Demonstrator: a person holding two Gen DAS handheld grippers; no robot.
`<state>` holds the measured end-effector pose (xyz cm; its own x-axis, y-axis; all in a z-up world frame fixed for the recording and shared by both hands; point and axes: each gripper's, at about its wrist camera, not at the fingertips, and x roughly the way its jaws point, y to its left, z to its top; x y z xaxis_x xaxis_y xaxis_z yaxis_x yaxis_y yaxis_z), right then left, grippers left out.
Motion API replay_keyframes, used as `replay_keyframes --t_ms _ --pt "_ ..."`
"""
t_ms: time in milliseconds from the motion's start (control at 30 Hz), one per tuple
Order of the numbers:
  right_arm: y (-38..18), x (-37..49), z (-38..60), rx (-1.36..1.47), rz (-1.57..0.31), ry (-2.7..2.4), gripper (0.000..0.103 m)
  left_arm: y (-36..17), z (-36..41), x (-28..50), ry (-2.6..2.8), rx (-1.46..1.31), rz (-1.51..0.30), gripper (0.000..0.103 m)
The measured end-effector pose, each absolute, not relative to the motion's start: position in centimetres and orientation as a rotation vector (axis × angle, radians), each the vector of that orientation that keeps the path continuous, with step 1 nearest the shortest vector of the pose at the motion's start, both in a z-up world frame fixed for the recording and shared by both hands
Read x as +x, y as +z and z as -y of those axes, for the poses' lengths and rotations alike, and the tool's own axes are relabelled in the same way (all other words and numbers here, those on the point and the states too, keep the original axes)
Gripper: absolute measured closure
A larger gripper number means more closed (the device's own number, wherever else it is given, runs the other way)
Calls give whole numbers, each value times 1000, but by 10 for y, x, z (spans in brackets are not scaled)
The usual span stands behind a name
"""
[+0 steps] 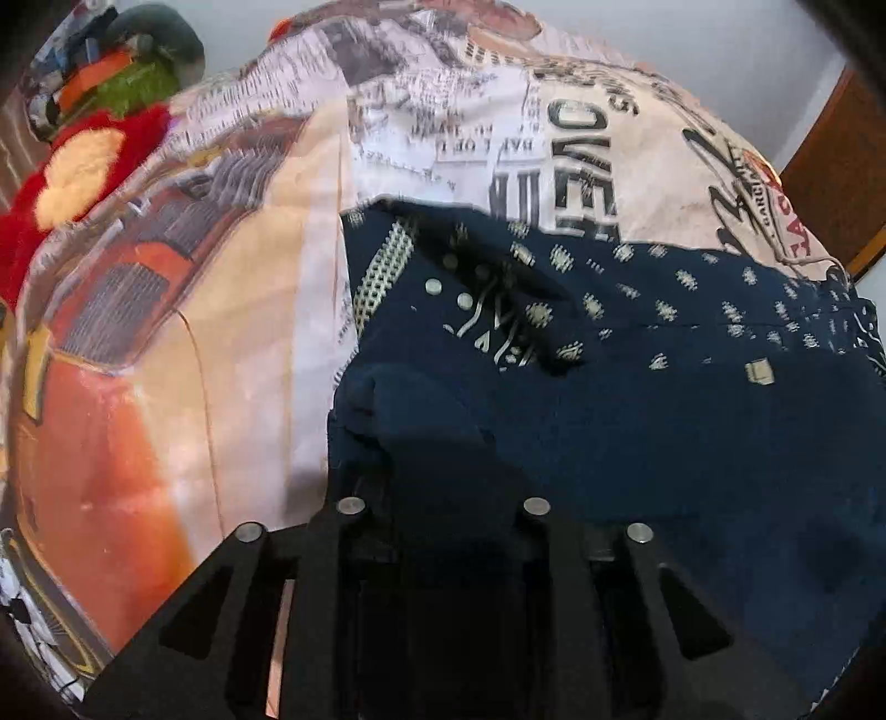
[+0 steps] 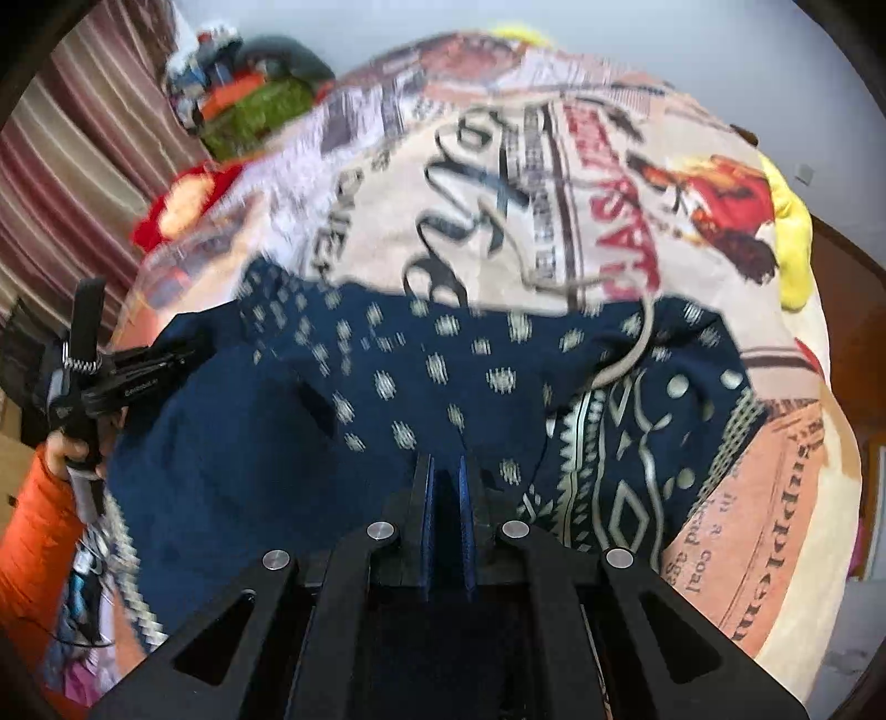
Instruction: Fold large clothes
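One navy garment (image 2: 343, 443) lies spread on the bed, dark blue with rows of small cream motifs and a broader cream border pattern (image 2: 626, 459) along its right edge. A pale cord (image 2: 631, 354) loops across its upper right part.

Two tools work it. The right tool (image 2: 446, 487) has its two blue-faced fingers (image 2: 426, 520) pressed together, their tips down at the navy cloth; whether a fold is caught between them I cannot tell. The left tool (image 1: 443, 482) is buried in a raised bunch of the same garment at its left edge, so its fingers are hidden and I cannot tell how they stand. From the right wrist view that left tool (image 2: 138, 376) shows at the garment's left edge, held by one hand (image 2: 69, 448) coming out of an orange sleeve (image 2: 39, 548).

Under the garment is a single bedspread (image 1: 166, 332) printed like old newspaper, with lettering, an orange car and a red figure. At the far left lie one red and cream plush toy (image 1: 83, 166) and one green furry thing (image 1: 138, 83). One yellow soft item (image 2: 792, 243) sits at the far right edge of the bed. Striped curtains (image 2: 88, 127) hang on the left, a pale wall (image 1: 720, 44) stands behind, and brown wooden furniture (image 1: 836, 155) is at the right.
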<state>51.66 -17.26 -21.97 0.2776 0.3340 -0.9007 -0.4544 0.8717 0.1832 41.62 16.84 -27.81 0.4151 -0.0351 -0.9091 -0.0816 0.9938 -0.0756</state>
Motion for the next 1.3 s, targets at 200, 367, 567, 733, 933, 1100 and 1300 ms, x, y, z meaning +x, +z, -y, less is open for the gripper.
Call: replay_keyframes --t_ms 200,367,567,733,933,1100,1300 --pt "-215 506 182 -117 -1178 532 98 -217 -152 414 -37 -42 -1091 44" --pt "-195 492 205 -70 -1139 515 98 -169 -107 421 -196 -99 -1021 30" --pt "-191 474 224 -45 -1133 511 98 -189 -9 446 -447 -85 -1127 29" --pt "-190 462 232 -37 -1135 527 98 -244 38 461 -435 -24 -1300 31" --pt "-184 453 238 -41 -1111 552 98 -227 41 436 -401 27 -1213 90" --pt "-182 459 243 7 -1095 566 98 -183 36 428 -374 45 -1082 92" --pt "-176 469 244 64 -1068 565 98 -136 52 455 -377 55 -924 94"
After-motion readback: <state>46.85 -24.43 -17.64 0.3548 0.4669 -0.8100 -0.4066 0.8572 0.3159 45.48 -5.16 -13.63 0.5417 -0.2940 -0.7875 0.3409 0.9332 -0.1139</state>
